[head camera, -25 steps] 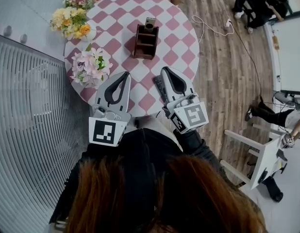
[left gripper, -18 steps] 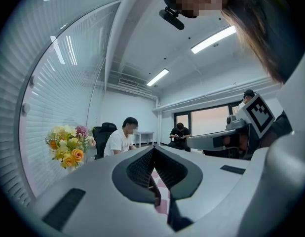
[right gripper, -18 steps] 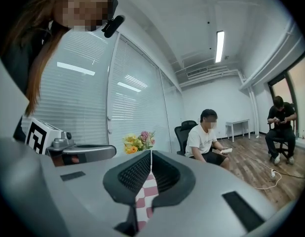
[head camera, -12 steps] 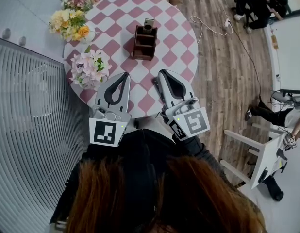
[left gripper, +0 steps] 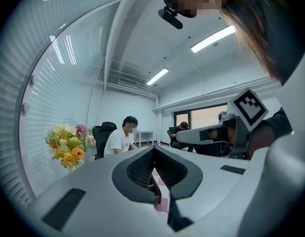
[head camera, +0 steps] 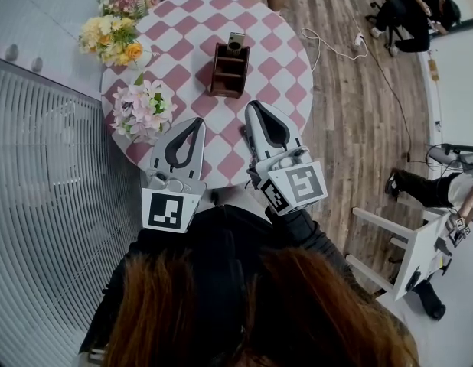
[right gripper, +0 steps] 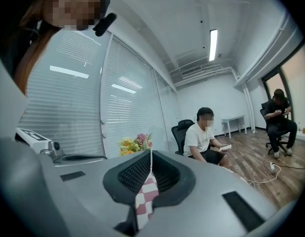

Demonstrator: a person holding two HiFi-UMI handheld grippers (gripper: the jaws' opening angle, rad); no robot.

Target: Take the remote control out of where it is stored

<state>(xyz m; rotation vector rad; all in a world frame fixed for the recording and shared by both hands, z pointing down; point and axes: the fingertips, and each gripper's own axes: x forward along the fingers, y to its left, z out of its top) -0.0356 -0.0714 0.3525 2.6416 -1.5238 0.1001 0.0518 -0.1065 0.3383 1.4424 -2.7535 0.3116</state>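
A brown wooden holder (head camera: 228, 70) stands on the round table with a pink and white checked cloth (head camera: 271, 44). The remote control (head camera: 236, 40) sticks up out of the holder's far compartment. My left gripper (head camera: 197, 121) hovers over the table's near edge, shut, with nothing between its tips (left gripper: 153, 151). Beside it my right gripper (head camera: 252, 105) is also shut and empty, a short way in front of the holder. In the right gripper view its tips (right gripper: 150, 153) meet, and only checked cloth shows through the gap below them.
Two vases of flowers (head camera: 114, 23) (head camera: 141, 107) stand at the table's left side. A person (right gripper: 207, 135) sits across the table. White blinds fill the left. A cable (head camera: 336, 40) lies on the wood floor at the right, and more people sit beyond it.
My right gripper has risen a little and drifted slightly left in the head view. The left gripper, holder and remote have not moved.
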